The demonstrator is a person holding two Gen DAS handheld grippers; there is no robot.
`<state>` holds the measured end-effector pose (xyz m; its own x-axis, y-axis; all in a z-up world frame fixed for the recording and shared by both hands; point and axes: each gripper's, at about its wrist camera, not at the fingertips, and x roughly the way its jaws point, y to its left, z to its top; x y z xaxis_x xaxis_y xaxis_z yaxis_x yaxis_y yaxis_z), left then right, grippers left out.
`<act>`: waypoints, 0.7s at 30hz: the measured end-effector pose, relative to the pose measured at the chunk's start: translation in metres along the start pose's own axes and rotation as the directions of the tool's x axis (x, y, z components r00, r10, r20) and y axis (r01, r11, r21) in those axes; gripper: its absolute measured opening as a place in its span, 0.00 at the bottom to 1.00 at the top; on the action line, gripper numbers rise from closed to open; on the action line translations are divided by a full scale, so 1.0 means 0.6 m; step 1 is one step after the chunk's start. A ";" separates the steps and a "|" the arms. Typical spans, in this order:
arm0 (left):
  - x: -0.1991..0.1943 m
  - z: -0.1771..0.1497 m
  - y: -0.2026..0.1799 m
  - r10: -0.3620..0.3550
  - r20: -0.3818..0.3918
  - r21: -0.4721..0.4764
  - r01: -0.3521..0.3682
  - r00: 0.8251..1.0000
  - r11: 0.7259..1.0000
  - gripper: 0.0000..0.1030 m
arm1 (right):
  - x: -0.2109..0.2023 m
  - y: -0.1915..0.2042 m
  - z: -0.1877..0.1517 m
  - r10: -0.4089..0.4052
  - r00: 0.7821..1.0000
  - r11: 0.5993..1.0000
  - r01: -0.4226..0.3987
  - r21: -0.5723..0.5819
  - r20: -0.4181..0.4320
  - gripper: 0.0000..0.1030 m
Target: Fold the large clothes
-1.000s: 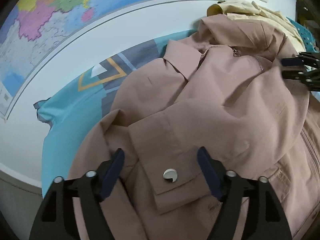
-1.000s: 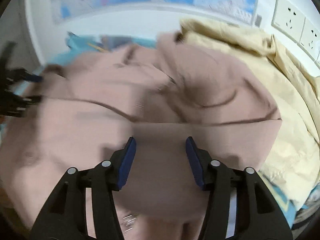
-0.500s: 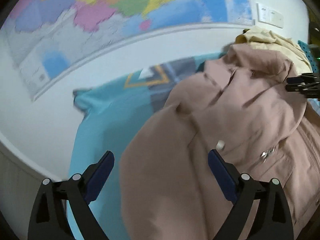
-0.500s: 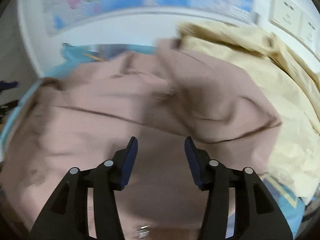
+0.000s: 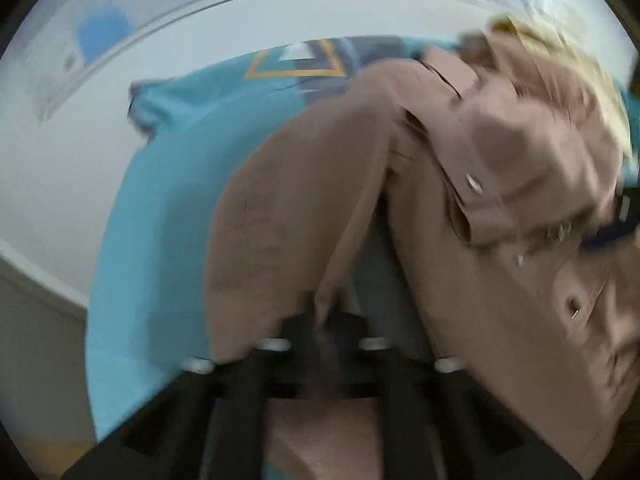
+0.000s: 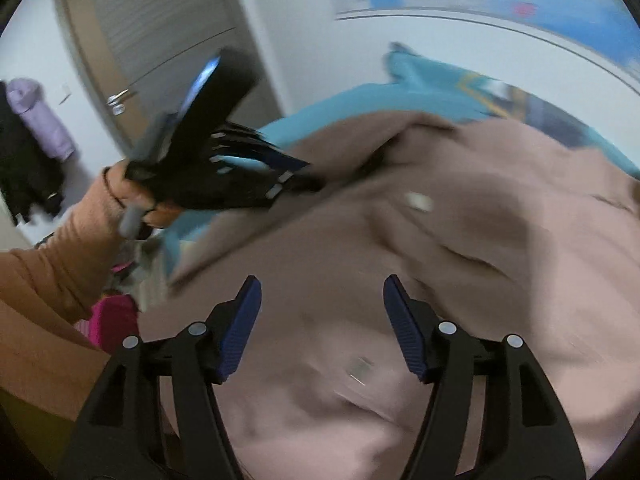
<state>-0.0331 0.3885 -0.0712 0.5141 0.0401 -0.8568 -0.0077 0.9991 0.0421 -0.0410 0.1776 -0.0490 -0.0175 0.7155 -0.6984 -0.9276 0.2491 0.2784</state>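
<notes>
Jacket (image 5: 304, 216) fold pinched in left gripper (image 5: 326, 332); right gripper (image 6: 322, 322) wide above it.

The left gripper (image 5: 326, 330) has its 2 fingers pressed together, clamped on a fold of the jacket (image 5: 500, 168). The right gripper (image 6: 322, 326) hovers with its 2 blue-padded fingers (image 6: 240, 326) spread wide apart, gripping nothing. The left hand (image 6: 132, 196), in an orange sleeve, grips its handle.

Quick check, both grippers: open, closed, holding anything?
Left gripper: shut on a fold of the pink jacket.
Right gripper: open, holding nothing, above the jacket.
</notes>
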 end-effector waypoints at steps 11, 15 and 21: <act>-0.075 0.031 0.001 -0.092 0.108 0.021 0.090 0.990 0.996 0.03 | 0.138 0.105 0.050 0.211 0.976 0.976 -0.208 0.057 -0.054 0.74; -0.054 0.038 -0.005 -0.089 0.078 0.028 0.087 0.993 0.996 0.03 | 0.159 0.109 0.055 0.206 0.977 0.975 -0.201 0.092 -0.049 0.03; -0.121 0.061 0.026 -0.174 0.215 -0.035 0.185 0.961 0.982 0.32 | -0.025 0.078 0.091 0.230 0.966 0.971 -0.235 0.030 0.117 0.02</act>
<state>-0.0393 0.4008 0.0101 0.6797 -0.1382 -0.7203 0.0575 0.9891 -0.1355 -0.0640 0.2141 0.0105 -0.1868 0.8250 -0.5333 -0.8858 0.0932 0.4546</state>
